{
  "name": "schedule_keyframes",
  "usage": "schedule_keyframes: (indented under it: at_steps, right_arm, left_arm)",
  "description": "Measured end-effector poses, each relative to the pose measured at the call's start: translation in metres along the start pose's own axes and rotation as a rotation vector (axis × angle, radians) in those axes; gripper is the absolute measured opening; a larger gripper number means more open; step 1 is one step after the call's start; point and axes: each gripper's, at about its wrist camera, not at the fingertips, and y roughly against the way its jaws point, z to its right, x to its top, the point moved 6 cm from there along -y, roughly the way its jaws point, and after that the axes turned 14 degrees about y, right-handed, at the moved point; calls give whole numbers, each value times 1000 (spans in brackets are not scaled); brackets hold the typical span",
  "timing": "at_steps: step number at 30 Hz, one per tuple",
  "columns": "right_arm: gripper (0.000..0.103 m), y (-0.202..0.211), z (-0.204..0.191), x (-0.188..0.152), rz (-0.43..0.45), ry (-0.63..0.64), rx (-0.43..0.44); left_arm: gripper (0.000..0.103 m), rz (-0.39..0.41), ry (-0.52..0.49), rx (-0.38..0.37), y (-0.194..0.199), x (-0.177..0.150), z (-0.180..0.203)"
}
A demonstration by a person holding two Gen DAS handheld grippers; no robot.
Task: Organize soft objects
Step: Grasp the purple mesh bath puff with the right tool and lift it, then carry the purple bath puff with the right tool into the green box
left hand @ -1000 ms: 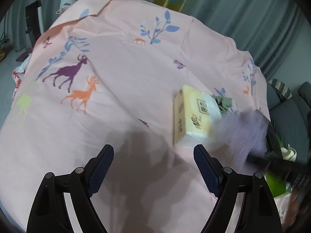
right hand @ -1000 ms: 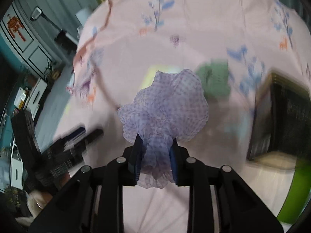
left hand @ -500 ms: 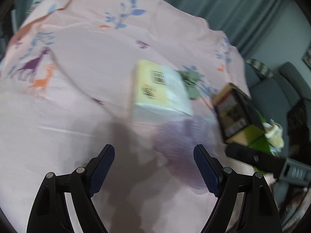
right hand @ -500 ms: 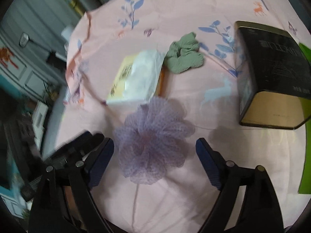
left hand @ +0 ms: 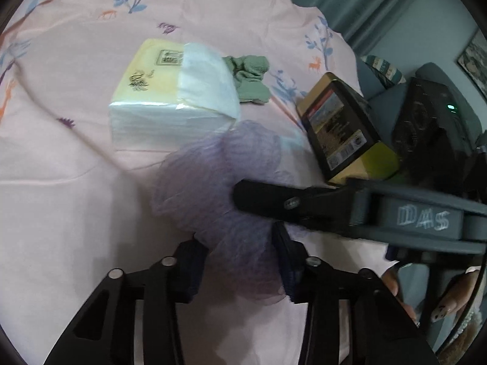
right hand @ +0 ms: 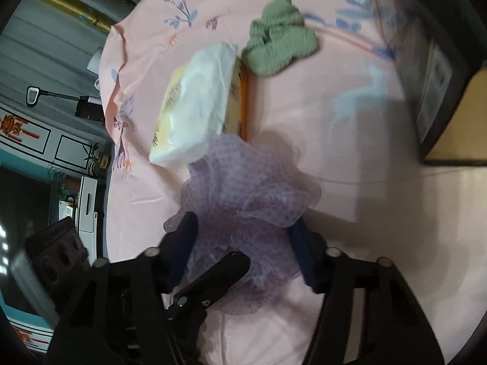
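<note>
Left wrist, "DAS" on right tool [left hand: 252, 196], left tool [left hand: 239, 261] pinching purple mesh pouf [left hand: 219, 176]

The one mark that reads clearly is "DAS", in outlined pale letters on the grey body of the right gripper [left hand: 420, 222] where it crosses the left wrist view. The tissue pack [left hand: 170, 91] carries a dark printed emblem and a script logo on its yellow top, too small to read. The black and yellow box [left hand: 341, 130] at right shows a barcode and small unreadable print.
</note>
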Motion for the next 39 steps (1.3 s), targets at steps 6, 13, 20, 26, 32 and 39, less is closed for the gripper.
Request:
schedule_keyframes:
  at_steps: [6,13,20,26,32,39]
  right_arm:
    - [26,20,-11,-2,32,44,30]
    - [26,95,-15,2,228,84,-48]
    - [28,179,19,0,433,26,-104]
    - [29,237,58,-11,570,-46,-217]
    - [29,281,102,-33,658,-144,-305]
    - [29,308,151,-54,728,-275,-349]
  left_arm:
    - [36,34,-65,-36,13,0,25]
    - [36,134,-215,-114,44,3,93]
    - [36,164,-349,-225,45,2,175]
    - [36,135,-458,-299,26,-9,242]
    - [36,72,-529,-351,1,-32,294]
    - [36,5,-603,-350,-31,-56,340]
